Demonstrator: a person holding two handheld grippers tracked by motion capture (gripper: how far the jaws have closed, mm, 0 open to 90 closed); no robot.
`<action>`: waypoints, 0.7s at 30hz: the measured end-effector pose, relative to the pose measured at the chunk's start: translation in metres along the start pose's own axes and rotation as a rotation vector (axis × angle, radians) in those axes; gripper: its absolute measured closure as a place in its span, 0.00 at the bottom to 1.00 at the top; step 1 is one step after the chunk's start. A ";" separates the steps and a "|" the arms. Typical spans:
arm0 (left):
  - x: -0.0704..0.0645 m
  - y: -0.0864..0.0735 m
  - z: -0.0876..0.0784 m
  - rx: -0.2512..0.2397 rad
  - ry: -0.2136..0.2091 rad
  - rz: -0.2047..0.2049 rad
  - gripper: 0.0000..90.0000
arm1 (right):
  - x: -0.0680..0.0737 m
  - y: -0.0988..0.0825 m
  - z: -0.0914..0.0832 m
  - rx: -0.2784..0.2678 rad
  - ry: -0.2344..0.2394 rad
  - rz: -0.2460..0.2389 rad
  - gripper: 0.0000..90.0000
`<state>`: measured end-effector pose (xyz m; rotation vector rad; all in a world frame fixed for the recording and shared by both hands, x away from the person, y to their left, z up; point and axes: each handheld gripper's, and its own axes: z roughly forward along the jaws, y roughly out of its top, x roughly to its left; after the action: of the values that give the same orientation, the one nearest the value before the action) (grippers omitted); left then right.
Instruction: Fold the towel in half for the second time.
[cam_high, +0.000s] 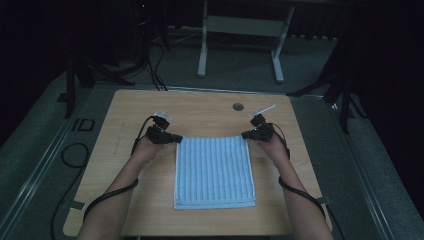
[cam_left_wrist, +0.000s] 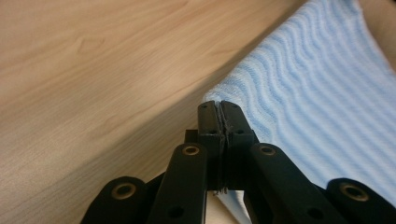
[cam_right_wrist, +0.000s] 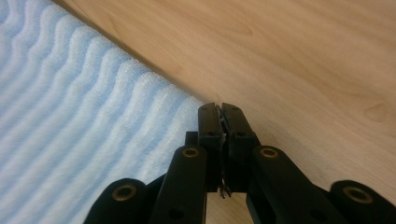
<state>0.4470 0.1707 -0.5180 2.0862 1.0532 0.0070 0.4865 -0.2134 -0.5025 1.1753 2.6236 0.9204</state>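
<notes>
A wooden table (cam_high: 130, 107) takes most of the high view, with a dark floor (cam_high: 30, 150) around it and a white metal frame (cam_high: 240, 27) standing behind it. Near the far edge of the table there is a small round grey hole (cam_high: 238, 106).

On the middle of the table lies a light blue towel (cam_high: 214, 170) with fine ribs. It is folded, and the layers show at its near edge. It lies flat, and its far edge is between the two grippers.

The person's forearms come from the bottom of the high view. The left hand (cam_high: 145, 147) holds the left gripper (cam_high: 178, 139) at the far left corner of the towel. In the left gripper view the two black jaws are pressed together, and the left gripper (cam_left_wrist: 219, 112) is closed at the corner of the towel (cam_left_wrist: 317, 102), with a thin bit of cloth between the jaws.

The right hand (cam_high: 274, 147) holds the right gripper (cam_high: 244, 135) at the far right corner. In the right gripper view the right gripper (cam_right_wrist: 219, 114) is also clenched, its jaws touching the corner of the towel (cam_right_wrist: 70, 116); a few threads show between them, so it seems to pinch the corner.

A black cable (cam_high: 70, 155) trails from each gripper along the arm.
</notes>
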 end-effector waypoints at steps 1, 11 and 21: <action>-0.004 0.001 -0.005 -0.010 -0.005 0.014 0.98 | 0.001 0.000 -0.004 -0.010 0.002 -0.001 0.97; -0.040 -0.013 -0.054 -0.111 -0.039 0.095 0.97 | 0.035 -0.010 -0.062 -0.142 0.033 -0.115 0.98; -0.090 -0.054 -0.090 -0.182 -0.104 0.164 0.97 | 0.076 -0.054 -0.108 -0.212 0.057 -0.211 0.98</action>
<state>0.3220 0.1857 -0.4613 1.9792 0.7879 0.0724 0.3631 -0.2390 -0.4368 0.8172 2.5527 1.1673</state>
